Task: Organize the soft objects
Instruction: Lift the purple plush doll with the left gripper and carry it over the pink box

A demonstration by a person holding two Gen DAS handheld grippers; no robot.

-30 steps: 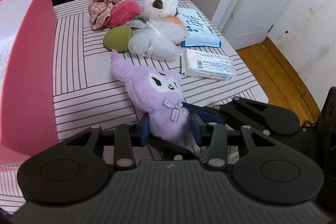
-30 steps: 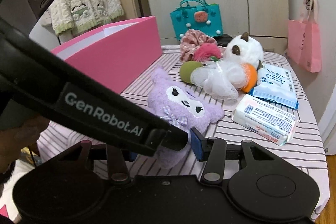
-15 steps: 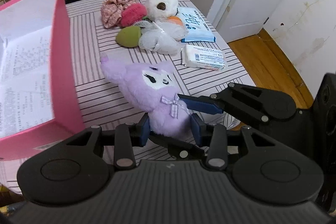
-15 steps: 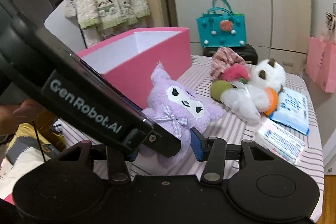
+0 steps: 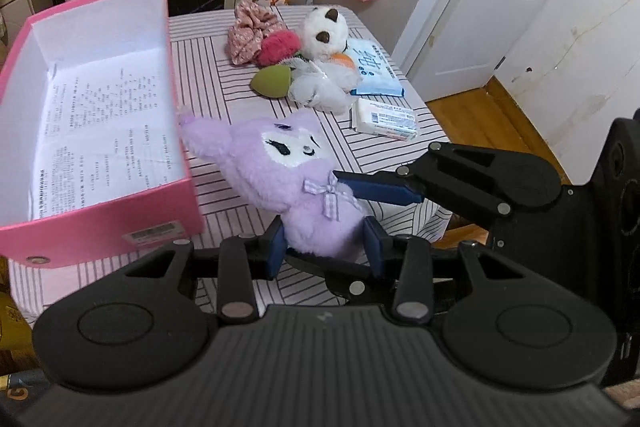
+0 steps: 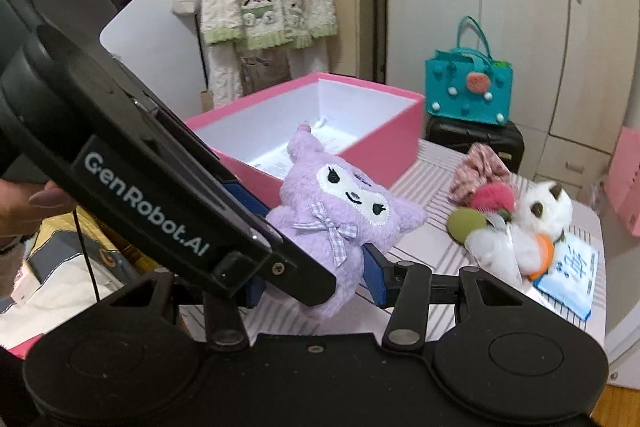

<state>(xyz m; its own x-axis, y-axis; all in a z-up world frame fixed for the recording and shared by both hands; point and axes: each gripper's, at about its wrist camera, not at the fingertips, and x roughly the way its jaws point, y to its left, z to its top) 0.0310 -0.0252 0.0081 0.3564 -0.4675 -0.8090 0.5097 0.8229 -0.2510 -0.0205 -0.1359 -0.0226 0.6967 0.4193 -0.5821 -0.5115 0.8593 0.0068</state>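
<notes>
Both tongs, left (image 5: 325, 251) and right (image 6: 316, 281), grasp the purple plush doll (image 5: 292, 179) by its lower body, holding it off the striped desk (image 5: 224, 83), beside the pink box (image 5: 100, 131).

Purple plush (image 5: 288, 167) held aloft beside open pink box (image 5: 100, 131).

Black claw (image 5: 325, 251); blue pads (image 5: 276, 253)

Lilac plush (image 5: 280, 163) with white face and checked bow. Pink box (image 5: 100, 223), white inside. Pale pink tablecloth (image 5: 208, 67) with dark stripes. Teal bag (image 6: 466, 89) dotted white. Olive sponge (image 5: 270, 83), floral pink scrunchie (image 5: 248, 31).
</notes>
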